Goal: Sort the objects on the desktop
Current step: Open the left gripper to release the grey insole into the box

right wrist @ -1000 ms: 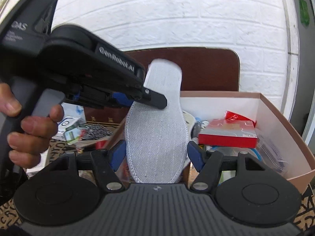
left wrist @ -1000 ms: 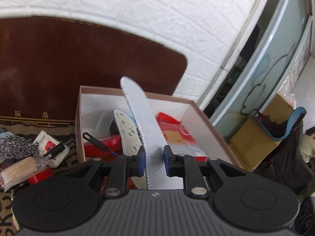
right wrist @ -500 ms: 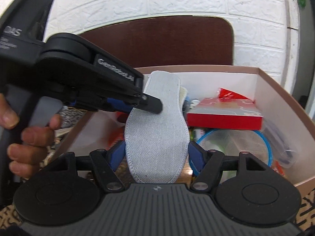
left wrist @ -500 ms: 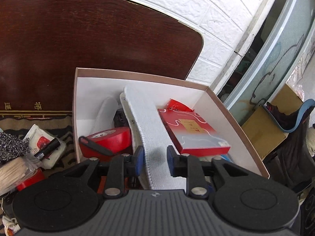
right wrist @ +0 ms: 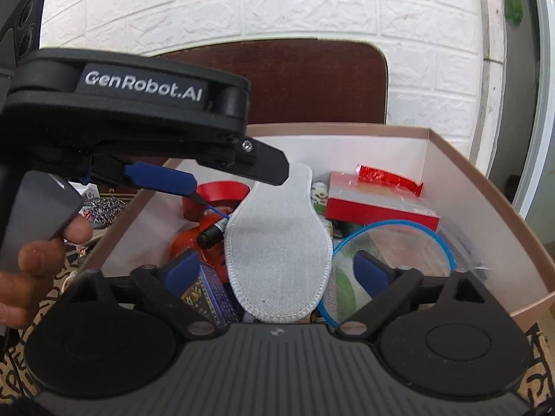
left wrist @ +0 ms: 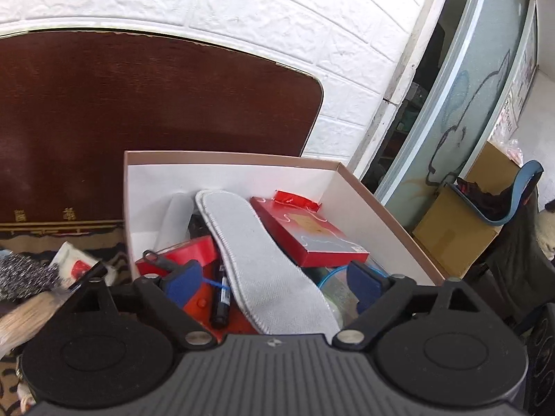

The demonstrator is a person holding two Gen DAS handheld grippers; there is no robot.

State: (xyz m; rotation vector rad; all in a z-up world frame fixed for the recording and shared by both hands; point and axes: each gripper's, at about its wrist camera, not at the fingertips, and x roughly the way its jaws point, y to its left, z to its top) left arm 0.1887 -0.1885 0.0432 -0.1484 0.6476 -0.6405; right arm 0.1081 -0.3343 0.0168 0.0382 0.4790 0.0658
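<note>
I have both tongs released: the left gripper [left wrist: 274,286] and right gripper [right wrist: 277,270] each straddle the grey insole [left wrist: 256,263] without touching. It lies in the cardboard box [left wrist: 364,194], long axis pointing away from me, heel nearest my right gripper.

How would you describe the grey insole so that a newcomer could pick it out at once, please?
Find the open cardboard box before the white brick wall. The grey insole lies lengthwise down its middle, atop the clutter, left of the red flat box. It alone is pale stitched fabric, foot-shaped.
</note>
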